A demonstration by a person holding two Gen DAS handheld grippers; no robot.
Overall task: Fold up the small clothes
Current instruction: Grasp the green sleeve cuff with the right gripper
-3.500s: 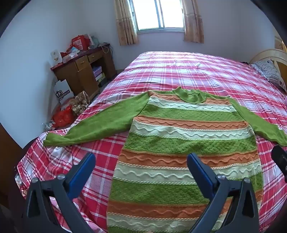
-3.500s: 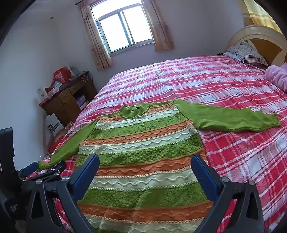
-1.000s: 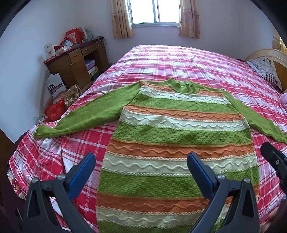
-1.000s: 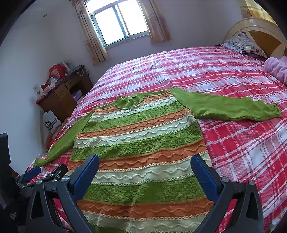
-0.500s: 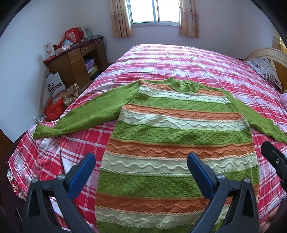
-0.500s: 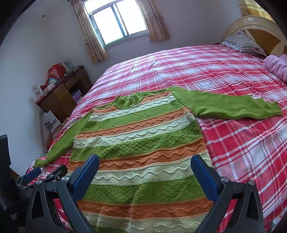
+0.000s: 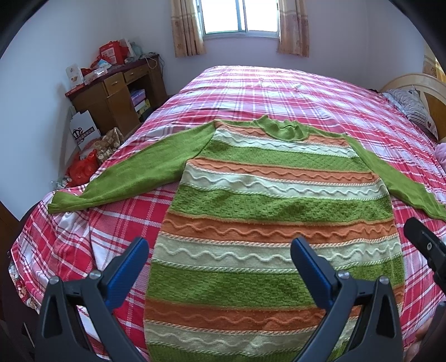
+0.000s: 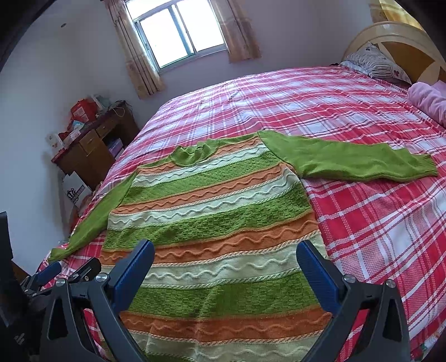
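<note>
A knit sweater (image 7: pixel 273 206) with green, orange and cream wavy stripes lies flat, collar away from me, on the red plaid bed (image 7: pixel 278 92). Both plain green sleeves are spread out sideways: the left sleeve (image 7: pixel 133 172) toward the bed's left edge, the right sleeve (image 8: pixel 348 161) across the bed. My left gripper (image 7: pixel 217 256) is open and empty, held above the sweater's lower left part. My right gripper (image 8: pixel 225 259) is open and empty above the lower body of the sweater (image 8: pixel 211 222). The left gripper also shows at the right wrist view's lower left (image 8: pixel 67 271).
A wooden desk (image 7: pixel 114 94) with boxes stands by the left wall, with bags (image 7: pixel 83 170) on the floor beside the bed. A wooden headboard (image 8: pixel 401 47), a striped pillow (image 8: pixel 373 64) and a pink bundle (image 8: pixel 429 100) are at the right. A window (image 7: pixel 239 16) is in the far wall.
Both grippers have drifted slightly, so the sweater sits a touch differently in the views. Both stay open; the sweater has not moved.
</note>
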